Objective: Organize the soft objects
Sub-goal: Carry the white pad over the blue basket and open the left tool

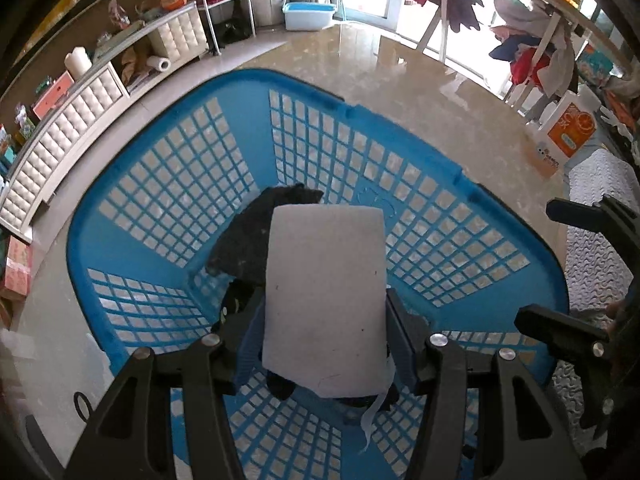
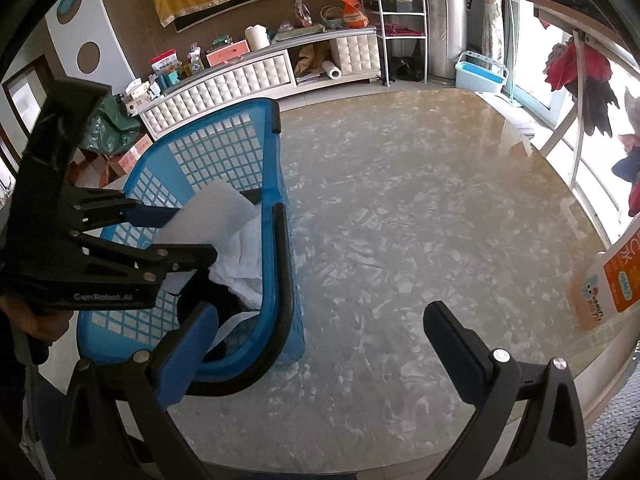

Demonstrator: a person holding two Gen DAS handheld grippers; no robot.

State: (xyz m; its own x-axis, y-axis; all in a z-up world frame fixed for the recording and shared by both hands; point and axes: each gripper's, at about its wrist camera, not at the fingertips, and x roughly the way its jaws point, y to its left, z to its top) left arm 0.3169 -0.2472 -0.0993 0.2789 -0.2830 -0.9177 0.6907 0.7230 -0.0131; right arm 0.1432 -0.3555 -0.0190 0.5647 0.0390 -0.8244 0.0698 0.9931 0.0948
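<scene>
The left gripper (image 1: 326, 316) clamps a flat white rectangular foam pad (image 1: 326, 280) above the blue plastic lattice basket (image 1: 168, 168), over a black cloth (image 1: 244, 240). The right gripper (image 2: 320, 344) stands wide open beside the basket, holding nothing.

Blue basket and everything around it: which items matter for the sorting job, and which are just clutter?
Job:
- blue laundry basket
- white foam sheet in left gripper
- black cloth
- white cloth

Clutter:
- orange carton
- paper towel roll
- light blue tub
</scene>
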